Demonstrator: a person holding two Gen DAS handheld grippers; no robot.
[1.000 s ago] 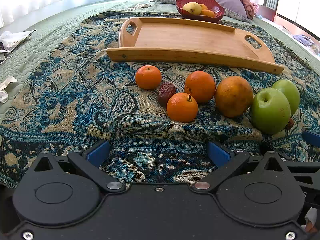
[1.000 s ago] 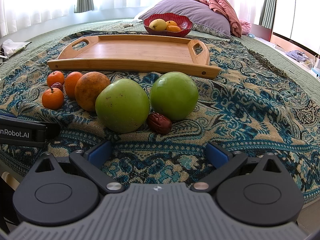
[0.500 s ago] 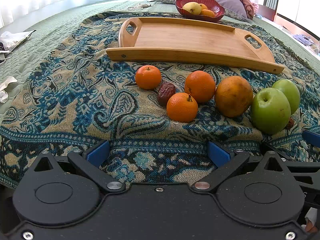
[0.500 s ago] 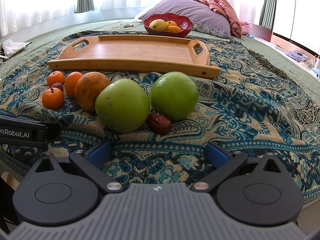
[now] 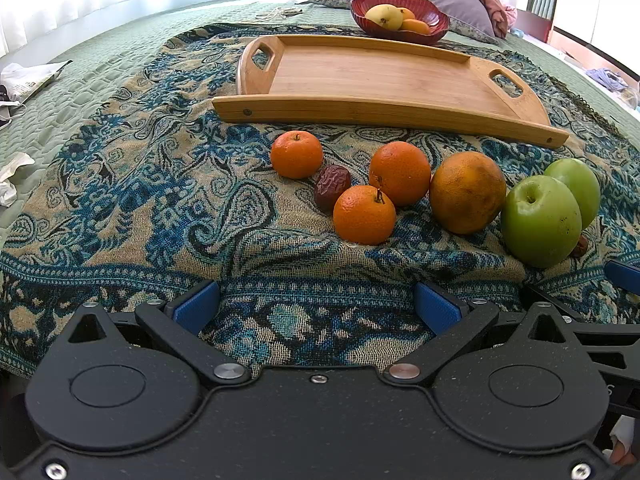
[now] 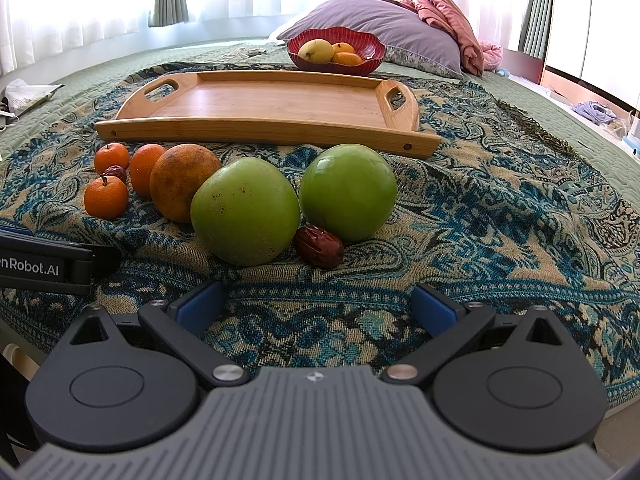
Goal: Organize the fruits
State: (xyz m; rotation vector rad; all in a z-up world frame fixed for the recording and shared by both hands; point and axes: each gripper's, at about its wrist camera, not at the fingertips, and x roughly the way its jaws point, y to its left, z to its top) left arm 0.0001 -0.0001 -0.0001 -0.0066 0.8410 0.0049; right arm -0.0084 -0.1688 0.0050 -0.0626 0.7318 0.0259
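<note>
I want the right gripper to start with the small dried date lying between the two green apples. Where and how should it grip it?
Grip the date across its short middle, probably from above and the near side: it lies lengthwise on the blanket, tucked against the near apple and far apple, so only that side is free. The right gripper is already open.

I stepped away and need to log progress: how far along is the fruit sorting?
Barely started. Done: nothing; the wooden tray holds no fruit. In hand: nothing; the left gripper and right gripper are open. Left: the three small oranges, the big brownish orange, two green apples and two dried dates all lie on the patterned blanket.
</note>
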